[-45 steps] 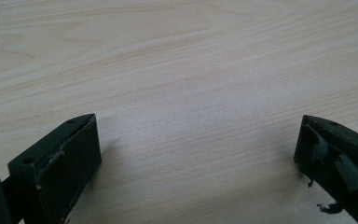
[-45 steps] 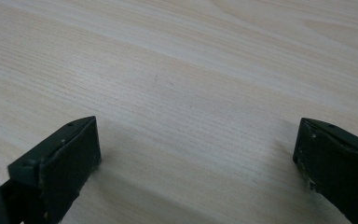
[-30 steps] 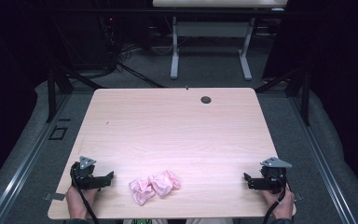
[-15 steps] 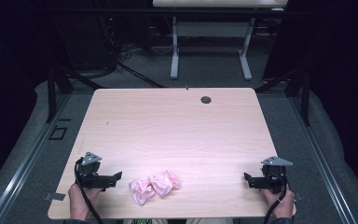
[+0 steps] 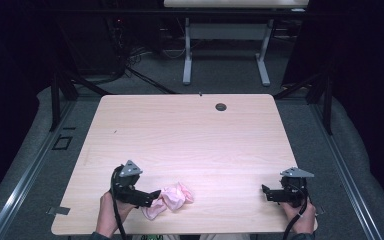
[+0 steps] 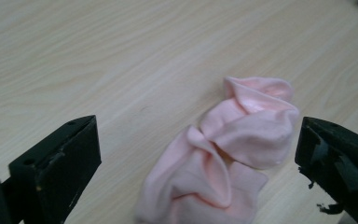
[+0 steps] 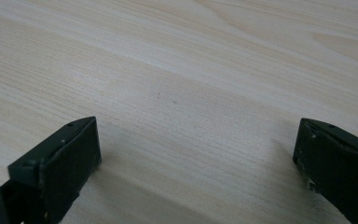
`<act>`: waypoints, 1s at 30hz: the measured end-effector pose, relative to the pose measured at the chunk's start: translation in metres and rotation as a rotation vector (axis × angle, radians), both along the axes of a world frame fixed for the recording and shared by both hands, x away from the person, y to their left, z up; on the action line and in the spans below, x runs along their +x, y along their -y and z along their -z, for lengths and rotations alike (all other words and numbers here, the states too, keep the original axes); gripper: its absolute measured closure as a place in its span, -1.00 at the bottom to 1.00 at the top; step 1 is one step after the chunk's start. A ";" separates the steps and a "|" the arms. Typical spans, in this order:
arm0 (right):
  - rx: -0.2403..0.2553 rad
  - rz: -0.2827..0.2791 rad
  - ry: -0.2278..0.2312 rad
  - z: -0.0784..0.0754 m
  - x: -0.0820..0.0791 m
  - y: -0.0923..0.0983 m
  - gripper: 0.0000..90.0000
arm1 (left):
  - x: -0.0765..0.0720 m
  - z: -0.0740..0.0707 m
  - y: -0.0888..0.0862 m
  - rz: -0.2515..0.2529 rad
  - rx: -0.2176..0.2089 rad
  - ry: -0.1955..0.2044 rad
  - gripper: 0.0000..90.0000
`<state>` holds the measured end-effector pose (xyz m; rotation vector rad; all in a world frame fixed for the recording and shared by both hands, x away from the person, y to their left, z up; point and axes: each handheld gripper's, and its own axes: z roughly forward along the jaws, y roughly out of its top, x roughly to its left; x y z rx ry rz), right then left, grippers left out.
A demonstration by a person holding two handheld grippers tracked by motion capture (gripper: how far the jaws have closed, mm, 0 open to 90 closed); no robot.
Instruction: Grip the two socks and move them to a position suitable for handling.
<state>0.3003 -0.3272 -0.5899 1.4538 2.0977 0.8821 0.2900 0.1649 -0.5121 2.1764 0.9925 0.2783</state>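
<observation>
**Desk:** Start at the left. What's your left gripper doing?

**Operator:** My left gripper sits low in the frame, left of centre in the high view, with a hand behind it at the bottom edge. Its jaws are spread wide — released, nothing between them pinched. In the left gripper view the two black jaws rise at the lower left and lower right corners.

**Desk:** And the cloth?

**Operator:** The pink cloth lies crumpled on the surface, low in the frame, just right of that gripper's tips; from above I cannot tell whether they touch it. In the left gripper view the pink cloth bunches in the lower middle, between the two jaws, its folds running up toward the right jaw.

**Desk:** Further right?

**Operator:** Bare wood, then my right gripper at the lower right, well apart from the cloth. It's released too — in the right gripper view its jaws stand far apart over plain wood grain. A small dark round fitting sits near the surface's far edge, upper middle of the frame.
</observation>
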 end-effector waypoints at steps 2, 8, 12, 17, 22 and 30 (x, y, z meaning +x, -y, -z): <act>0.000 0.001 0.000 0.000 0.000 0.000 -1.00 | 0.000 0.001 0.012 0.021 0.024 -0.016 -0.99; 0.003 0.013 0.004 0.000 0.000 0.000 -1.00 | 0.005 0.007 0.048 0.042 0.106 -0.064 -0.95; 0.002 0.016 0.003 0.000 0.000 0.000 -1.00 | 0.011 0.013 0.066 0.078 0.153 -0.110 -0.88; 0.002 0.015 0.003 0.000 0.000 0.000 -1.00 | 0.016 0.019 0.081 0.113 0.216 -0.144 -0.64; 0.003 0.013 0.004 0.000 0.000 0.000 -1.00 | 0.020 0.027 0.089 0.108 0.269 -0.175 -0.32; -0.003 0.014 0.003 0.000 0.000 0.000 -1.00 | 0.021 0.039 0.097 0.109 0.329 -0.197 0.11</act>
